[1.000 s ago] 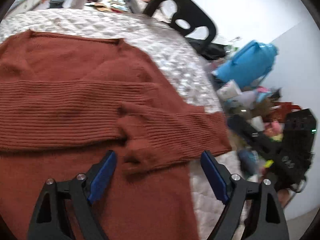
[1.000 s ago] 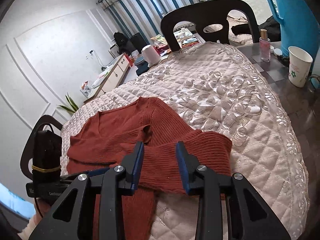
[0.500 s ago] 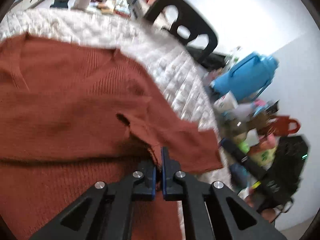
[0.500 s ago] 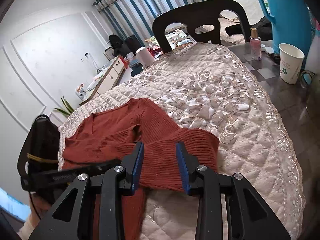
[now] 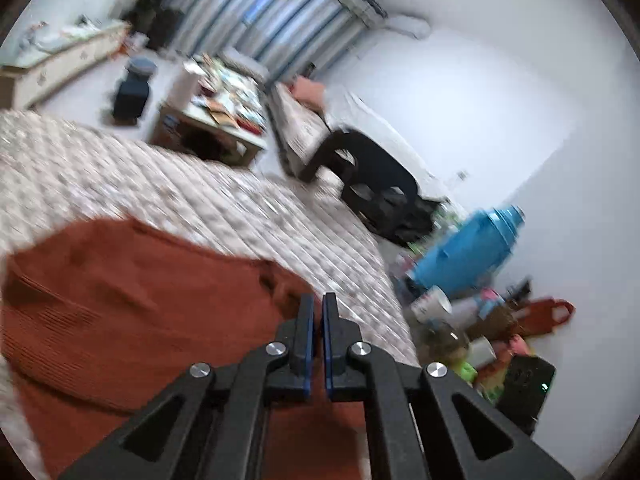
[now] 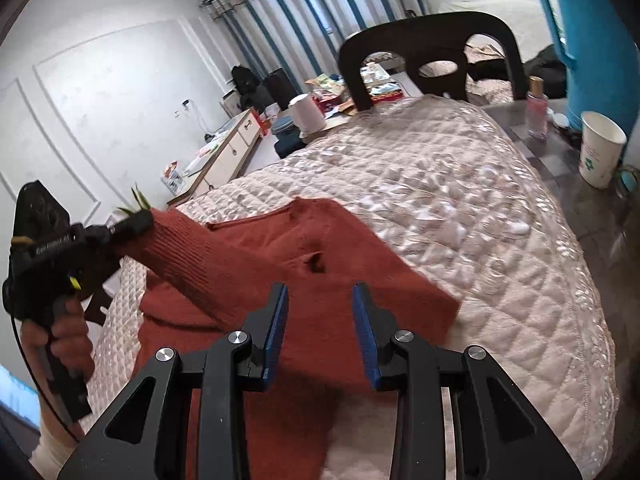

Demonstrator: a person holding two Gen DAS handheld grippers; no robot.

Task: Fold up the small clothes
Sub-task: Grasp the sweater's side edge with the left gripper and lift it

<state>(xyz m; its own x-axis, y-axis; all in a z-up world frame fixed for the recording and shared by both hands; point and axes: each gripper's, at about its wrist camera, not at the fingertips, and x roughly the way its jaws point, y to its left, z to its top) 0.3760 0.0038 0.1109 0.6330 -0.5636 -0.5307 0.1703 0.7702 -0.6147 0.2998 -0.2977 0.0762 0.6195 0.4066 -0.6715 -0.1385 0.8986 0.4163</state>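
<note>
The rust-red sweater [image 6: 320, 264] lay spread on the quilted cover [image 6: 460, 208] of the desk. The left tongs [image 6: 146, 218] were clenched on the cuff of one sleeve [image 6: 188, 252], holding it lifted off the body of the garment (the person's hand [image 6: 60, 332] gripped the handle). The right tongs [image 6: 320, 300] hung released just above the sweater's near part, nothing between their jaws.

You see a matt, ribbed knit sweater [image 6: 320, 264] on a glossy quilted satin cover [image 6: 460, 200]; paper cup [image 6: 600, 152], smooth.
</note>
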